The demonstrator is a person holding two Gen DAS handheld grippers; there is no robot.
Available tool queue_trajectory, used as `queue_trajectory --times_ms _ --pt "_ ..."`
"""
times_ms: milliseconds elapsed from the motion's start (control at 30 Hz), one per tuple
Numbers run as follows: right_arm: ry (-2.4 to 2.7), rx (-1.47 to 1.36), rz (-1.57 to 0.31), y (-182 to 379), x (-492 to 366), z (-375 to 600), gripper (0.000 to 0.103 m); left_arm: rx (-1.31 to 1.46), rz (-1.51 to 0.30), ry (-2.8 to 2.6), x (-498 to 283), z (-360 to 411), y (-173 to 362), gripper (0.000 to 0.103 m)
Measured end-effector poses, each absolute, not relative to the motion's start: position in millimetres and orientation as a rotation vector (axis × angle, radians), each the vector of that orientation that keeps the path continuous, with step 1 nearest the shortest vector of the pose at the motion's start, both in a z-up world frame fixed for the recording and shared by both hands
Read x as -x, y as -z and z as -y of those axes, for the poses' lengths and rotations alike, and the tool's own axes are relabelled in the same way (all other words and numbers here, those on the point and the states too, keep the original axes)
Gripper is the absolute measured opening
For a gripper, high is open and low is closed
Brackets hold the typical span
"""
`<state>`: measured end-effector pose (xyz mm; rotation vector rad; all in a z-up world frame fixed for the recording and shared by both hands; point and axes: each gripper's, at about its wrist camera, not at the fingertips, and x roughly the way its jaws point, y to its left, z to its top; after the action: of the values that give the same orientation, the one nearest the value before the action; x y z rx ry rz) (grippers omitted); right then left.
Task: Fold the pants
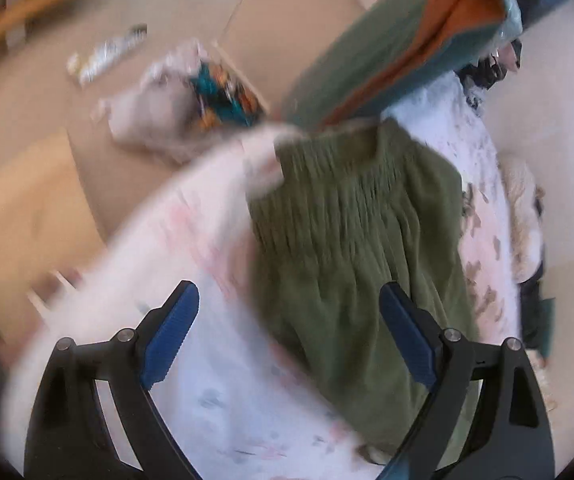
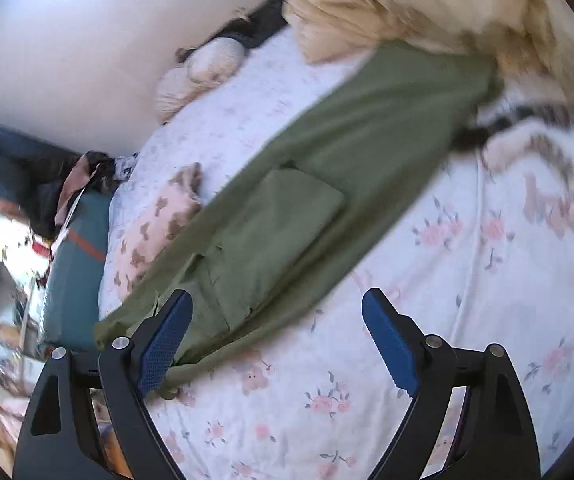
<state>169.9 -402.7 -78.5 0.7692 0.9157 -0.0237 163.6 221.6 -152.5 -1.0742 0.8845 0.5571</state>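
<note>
Olive pants (image 2: 327,160) lie lengthwise across my floral sheet (image 2: 467,300), waistband seemingly near its edge; my left tongs (image 1: 289,312) and right tongs (image 2: 277,320) are spread, empty.

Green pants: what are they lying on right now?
The green pants lie on the floral bedsheet. Their far end reaches a cream blanket. Whatever is beneath the fabric is covered.

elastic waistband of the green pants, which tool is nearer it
Left. The left tool hangs open over the pants with the waistband just ahead; the right tool, also open, sits by the leg and cargo pocket.
</note>
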Motion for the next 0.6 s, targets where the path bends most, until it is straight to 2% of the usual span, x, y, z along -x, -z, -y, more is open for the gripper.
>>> queue_trajectory --times_ms 200,233,333,367,400,433,467,500,533,567,600 --pt "0.126 -0.866 -0.907 93.1 -155.1 430.2 0.089 1.109 -0.782 -0.581 -191.6 -206.3 178.9 0.087" --pt "0.141 -0.883 -0.909 96.1 -154.6 436.6 0.089 1.108 -0.775 -0.601 -195.1 -209.2 181.5 0.079" --pt "0.179 -0.91 -0.915 104.0 -156.3 449.6 0.089 1.027 -0.754 -0.639 -215.3 -217.4 175.0 0.074" --pt "0.187 -0.911 -0.916 106.6 -158.3 452.6 0.089 0.987 -0.74 -0.632 -224.5 -220.3 168.7 0.061" --pt "0.194 -0.901 -0.916 108.2 -160.0 455.5 0.089 0.963 -0.749 -0.622 -231.0 -222.1 167.3 0.056" --pt "0.211 -0.88 -0.92 109.9 -164.3 458.7 0.089 0.946 -0.763 -0.614 -236.2 -223.4 167.7 0.044" --pt "0.221 -0.863 -0.922 112.7 -169.3 463.7 0.089 0.935 -0.789 -0.613 -241.0 -225.1 170.5 0.036" --pt "0.228 -0.85 -0.923 115.5 -173.7 469.2 0.089 0.928 -0.799 -0.615 -241.1 -226.4 172.0 0.032" --pt "0.248 -0.837 -0.923 119.8 -177.0 479.1 0.089 0.924 -0.806 -0.618 -239.7 -227.1 171.6 0.022" --pt "0.274 -0.844 -0.915 124.0 -176.0 488.5 0.089 0.92 -0.806 -0.612 -239.5 -227.4 170.2 0.016" --pt "0.306 -0.869 -0.9 130.1 -172.9 500.1 0.089 0.892 -0.804 -0.596 -238.9 -225.2 163.0 0.015"
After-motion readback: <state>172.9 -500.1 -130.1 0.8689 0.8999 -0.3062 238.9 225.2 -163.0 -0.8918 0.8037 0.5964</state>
